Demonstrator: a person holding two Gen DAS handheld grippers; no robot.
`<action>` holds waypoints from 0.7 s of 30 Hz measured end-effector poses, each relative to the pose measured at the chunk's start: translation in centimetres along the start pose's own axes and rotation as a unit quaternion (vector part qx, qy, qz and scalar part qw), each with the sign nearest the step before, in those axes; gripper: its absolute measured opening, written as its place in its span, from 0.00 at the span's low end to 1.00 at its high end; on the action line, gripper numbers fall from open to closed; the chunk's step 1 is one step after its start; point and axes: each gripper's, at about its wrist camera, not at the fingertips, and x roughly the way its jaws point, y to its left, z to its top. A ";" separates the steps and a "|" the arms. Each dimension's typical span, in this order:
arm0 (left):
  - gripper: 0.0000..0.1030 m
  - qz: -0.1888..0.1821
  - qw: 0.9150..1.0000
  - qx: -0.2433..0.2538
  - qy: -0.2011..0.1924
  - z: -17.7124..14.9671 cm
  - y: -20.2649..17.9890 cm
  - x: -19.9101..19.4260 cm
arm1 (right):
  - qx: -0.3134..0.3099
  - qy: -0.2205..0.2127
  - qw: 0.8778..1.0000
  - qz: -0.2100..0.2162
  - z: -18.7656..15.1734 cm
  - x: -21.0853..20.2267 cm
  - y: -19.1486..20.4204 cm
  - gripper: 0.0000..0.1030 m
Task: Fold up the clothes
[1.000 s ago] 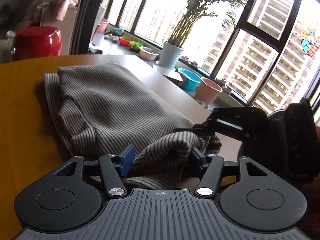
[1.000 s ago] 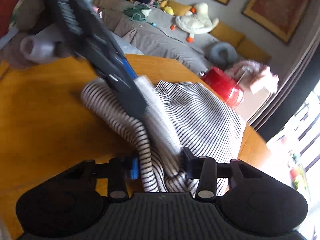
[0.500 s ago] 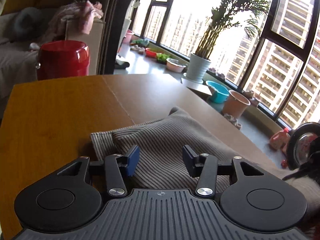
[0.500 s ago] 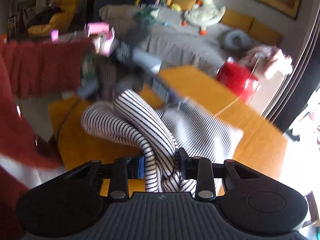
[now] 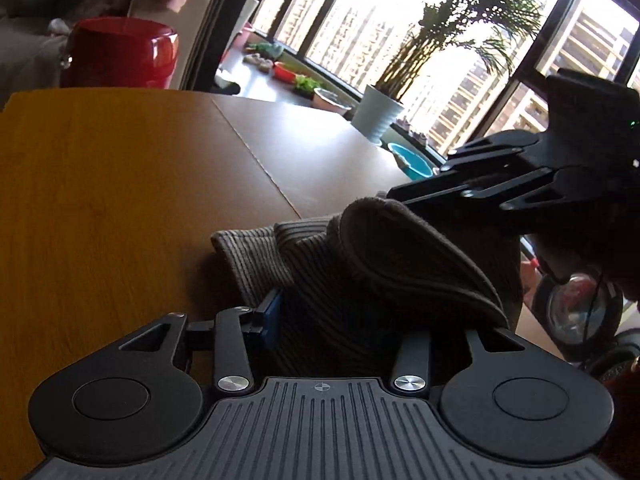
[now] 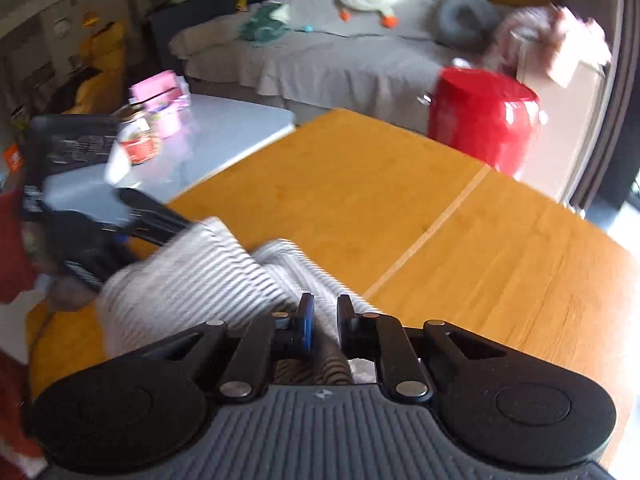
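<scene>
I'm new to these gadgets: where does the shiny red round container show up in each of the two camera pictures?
Left wrist view: the shiny red round container sits at upper left, beyond the far edge of the orange wooden table.
Right wrist view: it stands at upper right, again behind the table's far edge.
Shared landmark: the straight seam across the tabletop.
</scene>
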 end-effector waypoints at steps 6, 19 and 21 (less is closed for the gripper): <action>0.65 -0.012 0.997 -0.028 -0.077 0.2 0.0 -5.8 | 0.056 -0.006 0.998 0.014 -2.3 1.3 -2.0 0.06; 0.66 -0.016 1.000 0.026 0.004 -2.5 -7.5 -0.8 | 0.094 -0.095 0.991 -0.008 -6.0 -4.3 -2.4 0.21; 0.60 -0.020 1.000 0.012 0.006 -2.3 -7.4 -0.7 | 0.103 -0.115 0.988 -0.015 -6.8 -5.9 -2.4 0.44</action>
